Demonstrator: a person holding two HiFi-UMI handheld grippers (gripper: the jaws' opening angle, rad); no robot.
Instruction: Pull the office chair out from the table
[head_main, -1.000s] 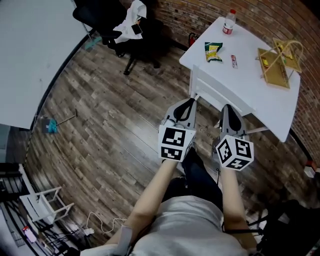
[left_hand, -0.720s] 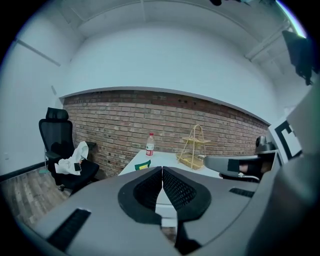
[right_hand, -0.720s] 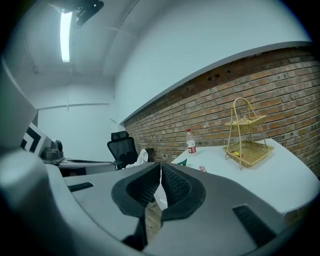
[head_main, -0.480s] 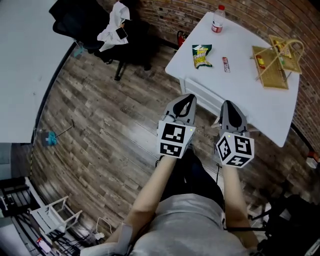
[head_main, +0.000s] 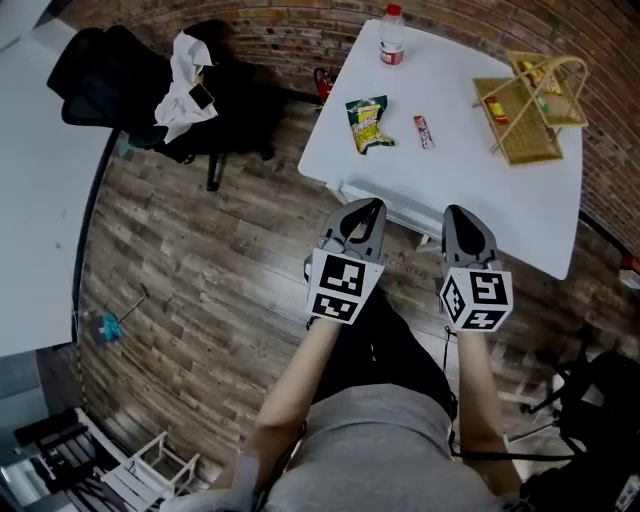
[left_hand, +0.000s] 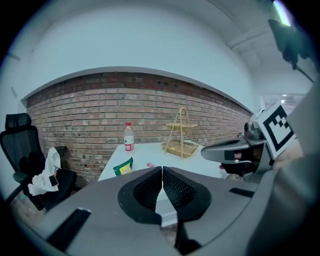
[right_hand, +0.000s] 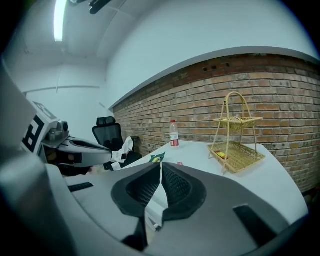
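Note:
The black office chair (head_main: 130, 85) stands at the upper left of the head view with a white cloth (head_main: 185, 85) draped over it. It is well apart from both grippers and left of the white table (head_main: 450, 170). The chair also shows at the left of the left gripper view (left_hand: 25, 160) and in the right gripper view (right_hand: 107, 132). My left gripper (head_main: 370, 207) and right gripper (head_main: 458, 213) are side by side at the table's near edge. Both are shut and hold nothing; the same shows in each one's own view, left gripper (left_hand: 162, 168) and right gripper (right_hand: 160, 164).
On the white table are a bottle (head_main: 392, 35), a green snack bag (head_main: 368, 123), a small bar (head_main: 424, 131) and a wicker stand (head_main: 525, 105). A second white tabletop (head_main: 40, 190) fills the left. A brick wall (head_main: 290, 30) runs behind. A white rack (head_main: 150, 465) is at lower left.
Both grippers have moved forward together, and their tips now overlap the white table's near edge. The table and chair have shifted left in the head view. The jaws stayed shut.

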